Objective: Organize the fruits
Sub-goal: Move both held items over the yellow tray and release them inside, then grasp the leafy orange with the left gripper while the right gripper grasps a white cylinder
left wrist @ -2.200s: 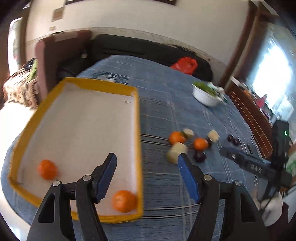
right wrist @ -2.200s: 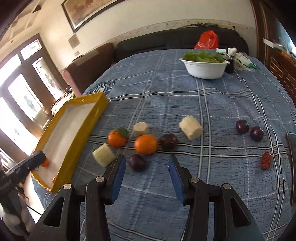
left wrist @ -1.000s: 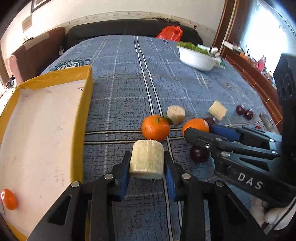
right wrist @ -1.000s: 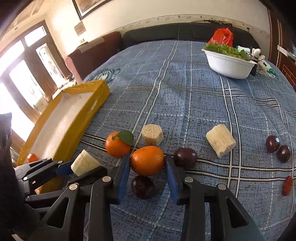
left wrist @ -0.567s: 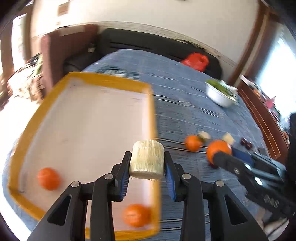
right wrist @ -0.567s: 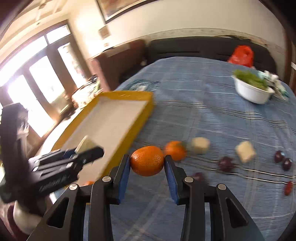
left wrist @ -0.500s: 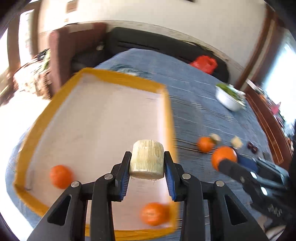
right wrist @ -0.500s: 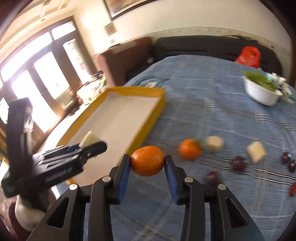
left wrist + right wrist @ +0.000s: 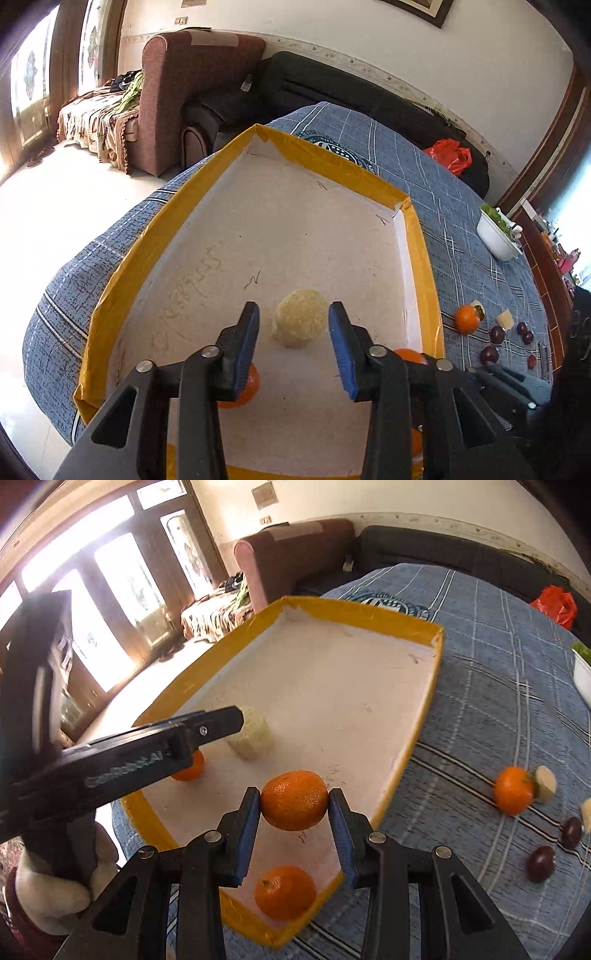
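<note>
A living room is shown, with a brown armchair (image 9: pixel 192 88) and a dark sofa (image 9: pixel 332 96) against a pale wall, and bright glazed doors (image 9: pixel 122 590) to one side; a round table (image 9: pixel 454 229) covered by a blue checked cloth fills the foreground; a shallow tray (image 9: pixel 417 258) with yellow rims and a white floor is set at the table's edge nearest the doors.

The left gripper (image 9: pixel 291 343) is held above the tray's near end, tilted down towards its floor; its blue-padded fingers (image 9: pixel 247 339) are parted and nothing is held between them; a pale cut fruit chunk (image 9: pixel 300 323) is seen on the tray floor just beyond the tips; a tangerine (image 9: pixel 243 387) is partly hidden behind the left finger.

The right gripper (image 9: pixel 293 827) is held over the tray's near corner; its fingers (image 9: pixel 245 830) are closed against both sides of an orange (image 9: pixel 294 799), which is carried clear of the tray floor; a second tangerine (image 9: pixel 285 891) lies in the tray just below it.

Out on the cloth, well apart from the tray, a leafed tangerine (image 9: pixel 513 790) is seen touching a pale chunk (image 9: pixel 546 779); dark plums (image 9: pixel 540 863) lie nearer the table's edge; a white bowl of greens (image 9: pixel 496 236) stands towards the far edge; a red bag (image 9: pixel 448 155) rests by the sofa.
</note>
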A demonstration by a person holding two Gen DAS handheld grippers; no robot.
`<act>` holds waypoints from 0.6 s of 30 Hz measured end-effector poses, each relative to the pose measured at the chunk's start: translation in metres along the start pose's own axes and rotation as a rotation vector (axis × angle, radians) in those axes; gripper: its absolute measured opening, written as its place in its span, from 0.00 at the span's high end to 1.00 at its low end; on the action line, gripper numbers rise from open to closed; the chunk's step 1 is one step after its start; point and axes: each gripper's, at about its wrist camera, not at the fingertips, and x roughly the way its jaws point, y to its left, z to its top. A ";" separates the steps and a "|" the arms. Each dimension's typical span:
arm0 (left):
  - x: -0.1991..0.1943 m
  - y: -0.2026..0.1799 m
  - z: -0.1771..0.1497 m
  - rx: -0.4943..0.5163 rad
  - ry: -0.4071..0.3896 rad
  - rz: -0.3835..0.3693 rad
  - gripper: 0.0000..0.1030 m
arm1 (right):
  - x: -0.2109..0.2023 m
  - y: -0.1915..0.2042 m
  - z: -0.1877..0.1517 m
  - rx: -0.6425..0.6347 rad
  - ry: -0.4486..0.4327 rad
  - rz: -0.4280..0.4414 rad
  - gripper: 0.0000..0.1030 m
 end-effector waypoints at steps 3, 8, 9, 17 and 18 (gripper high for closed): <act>-0.006 0.006 0.001 -0.031 -0.018 -0.020 0.48 | 0.007 0.001 0.001 -0.010 0.008 -0.005 0.58; -0.019 0.018 0.004 -0.120 -0.036 -0.087 0.33 | -0.004 -0.002 0.006 -0.006 -0.022 -0.010 0.56; -0.022 0.021 0.004 -0.129 -0.039 -0.092 0.30 | -0.009 -0.003 0.006 0.001 -0.033 -0.013 0.54; -0.050 -0.002 -0.004 -0.145 -0.043 -0.180 0.24 | -0.079 -0.057 -0.009 0.122 -0.145 -0.086 0.47; -0.051 -0.006 -0.005 -0.134 -0.045 -0.180 0.24 | -0.090 -0.070 -0.015 0.142 -0.159 -0.110 0.45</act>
